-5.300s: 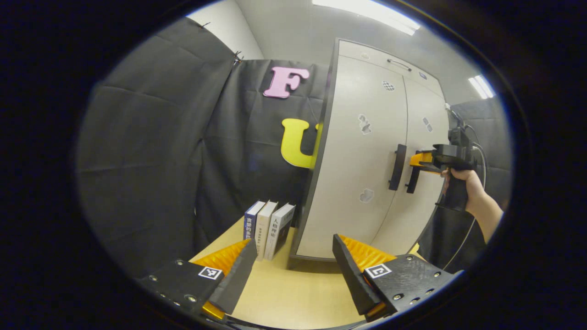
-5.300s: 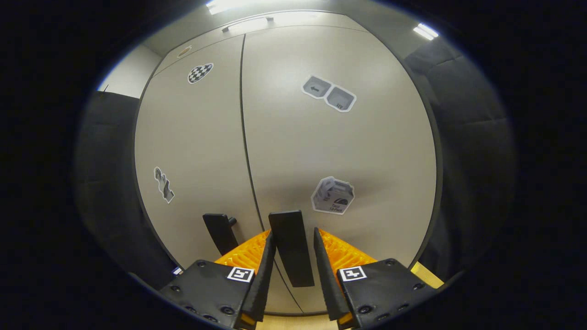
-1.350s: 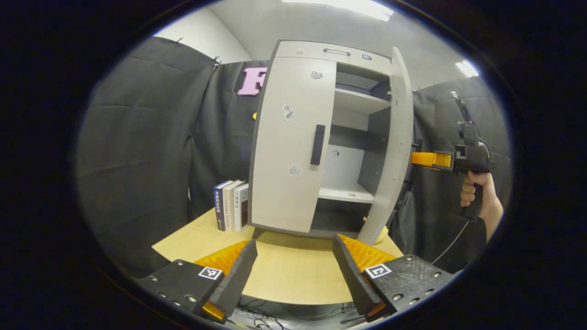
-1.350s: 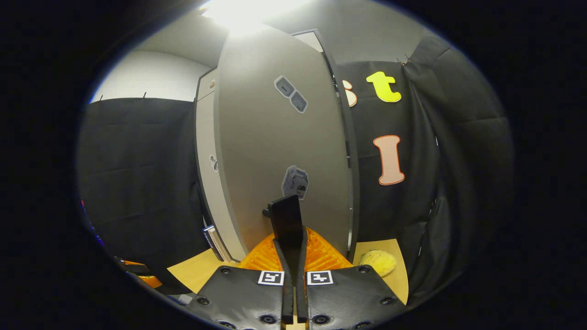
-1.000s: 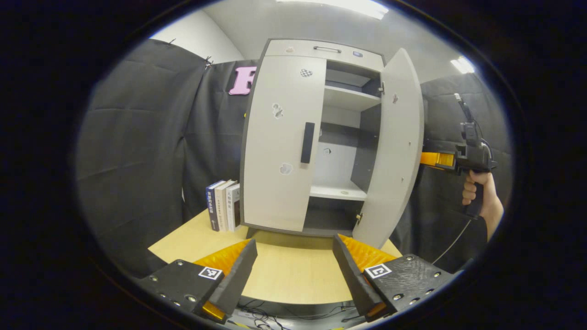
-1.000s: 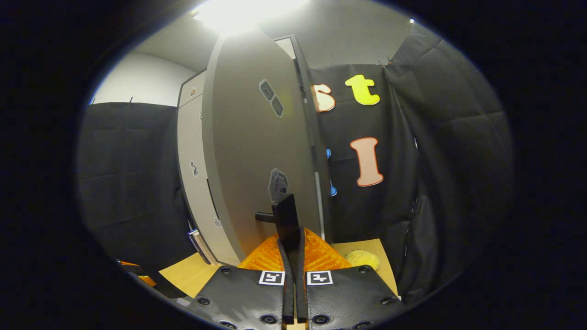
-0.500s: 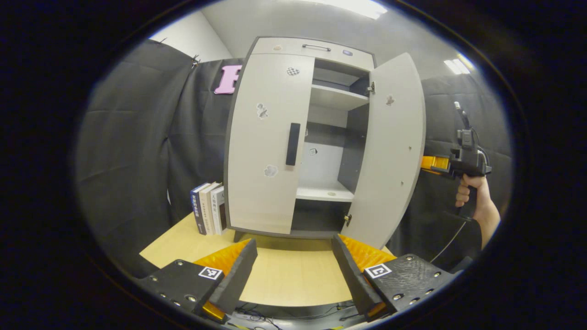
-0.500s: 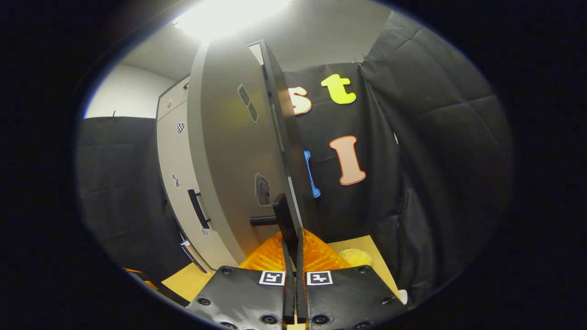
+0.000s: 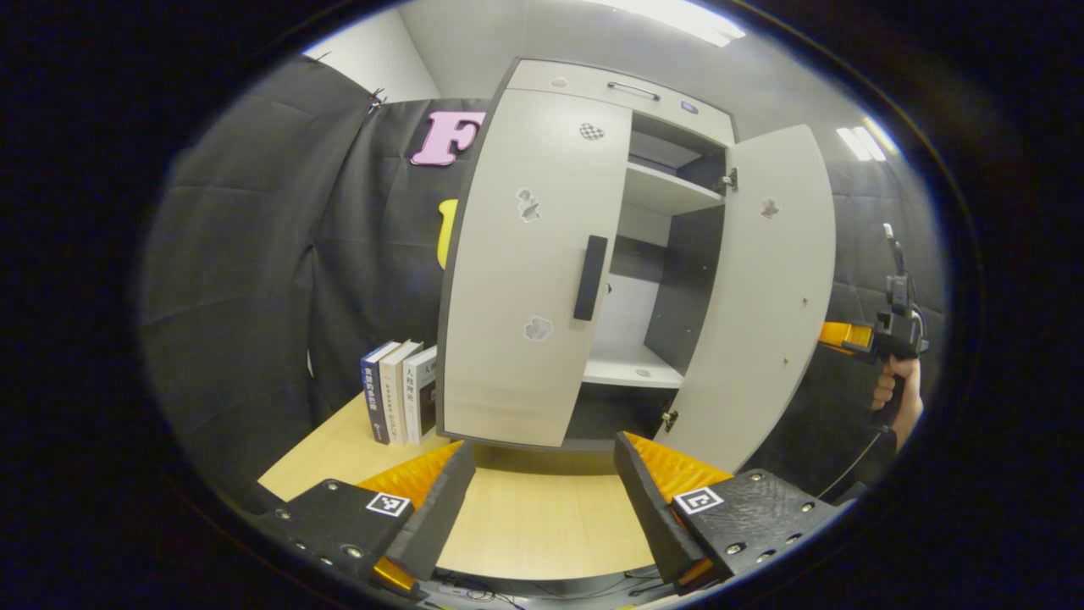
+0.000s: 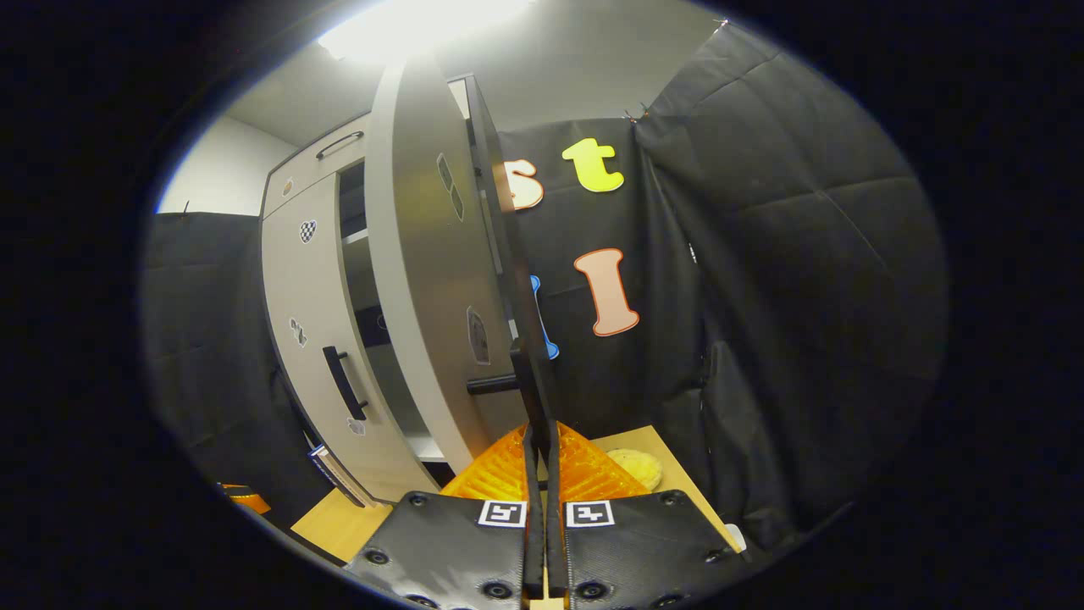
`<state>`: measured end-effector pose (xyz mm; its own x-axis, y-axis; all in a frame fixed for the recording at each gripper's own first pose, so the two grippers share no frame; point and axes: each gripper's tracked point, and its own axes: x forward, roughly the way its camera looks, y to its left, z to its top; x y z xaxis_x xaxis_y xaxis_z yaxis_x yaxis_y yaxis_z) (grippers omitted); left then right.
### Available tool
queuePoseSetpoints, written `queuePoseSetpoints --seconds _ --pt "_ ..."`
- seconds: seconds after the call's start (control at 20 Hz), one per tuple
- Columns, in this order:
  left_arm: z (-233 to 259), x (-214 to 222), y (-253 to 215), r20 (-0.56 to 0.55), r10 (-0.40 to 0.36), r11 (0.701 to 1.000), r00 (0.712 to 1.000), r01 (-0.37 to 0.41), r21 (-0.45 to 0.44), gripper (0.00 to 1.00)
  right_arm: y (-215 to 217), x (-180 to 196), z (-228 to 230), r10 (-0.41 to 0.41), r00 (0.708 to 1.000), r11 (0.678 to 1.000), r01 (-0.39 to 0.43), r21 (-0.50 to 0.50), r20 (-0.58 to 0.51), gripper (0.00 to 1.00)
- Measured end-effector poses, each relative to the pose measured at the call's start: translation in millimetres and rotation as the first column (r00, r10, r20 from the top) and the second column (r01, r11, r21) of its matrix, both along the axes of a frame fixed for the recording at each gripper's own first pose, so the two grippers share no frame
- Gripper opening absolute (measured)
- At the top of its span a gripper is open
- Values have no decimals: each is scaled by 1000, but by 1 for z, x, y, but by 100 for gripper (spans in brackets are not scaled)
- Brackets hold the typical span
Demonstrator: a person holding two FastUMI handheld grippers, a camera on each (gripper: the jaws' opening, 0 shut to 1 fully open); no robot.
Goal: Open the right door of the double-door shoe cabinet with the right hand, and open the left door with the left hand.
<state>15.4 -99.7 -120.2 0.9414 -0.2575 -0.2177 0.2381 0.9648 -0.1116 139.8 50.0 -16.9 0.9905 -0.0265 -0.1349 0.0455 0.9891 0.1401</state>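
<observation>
The shoe cabinet (image 9: 542,93) stands at the far side of the worktop (image 9: 525,525). Its right door (image 9: 754,313) is swung wide open, showing pale shelves (image 9: 631,368) and dark inner walls, while the left door (image 9: 529,271) is closed, with its dark vertical handle (image 9: 589,278) near the inner edge.

In the right gripper view the right tongs (image 10: 540,474) are pressed together on the right door's handle (image 10: 527,385), which rises thin and edge-on between them; the door (image 10: 423,280) is seen nearly side-on. From the left gripper view, the same tongs (image 9: 838,335) show just past the open door's outer edge, held by a hand (image 9: 898,398).

The left tongs (image 9: 542,500) are spread apart and hold nothing, low over the near edge of the worktop and well apart from the left handle.

Three books (image 9: 398,402) stand upright just beside the cabinet's left side, near the worktop's far left corner. A yellow, soft-looking lump (image 10: 635,466) lies on the worktop at the right of the cabinet, behind the open door; what it is cannot be told. The bare worktop lies between the left tongs and the closed door.
</observation>
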Motion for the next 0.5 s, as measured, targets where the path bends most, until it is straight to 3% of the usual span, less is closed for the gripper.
queuePoseSetpoints --seconds 0.25,0.5 --pt "2 35 27 5 -44 999 999 44 29 96 -8 -41 -15 -76 997 993 77 87 -20 2" --pt "14 71 25 39 -137 991 990 137 5 96 -38 -78 -13 -273 962 954 273 126 -23 2"
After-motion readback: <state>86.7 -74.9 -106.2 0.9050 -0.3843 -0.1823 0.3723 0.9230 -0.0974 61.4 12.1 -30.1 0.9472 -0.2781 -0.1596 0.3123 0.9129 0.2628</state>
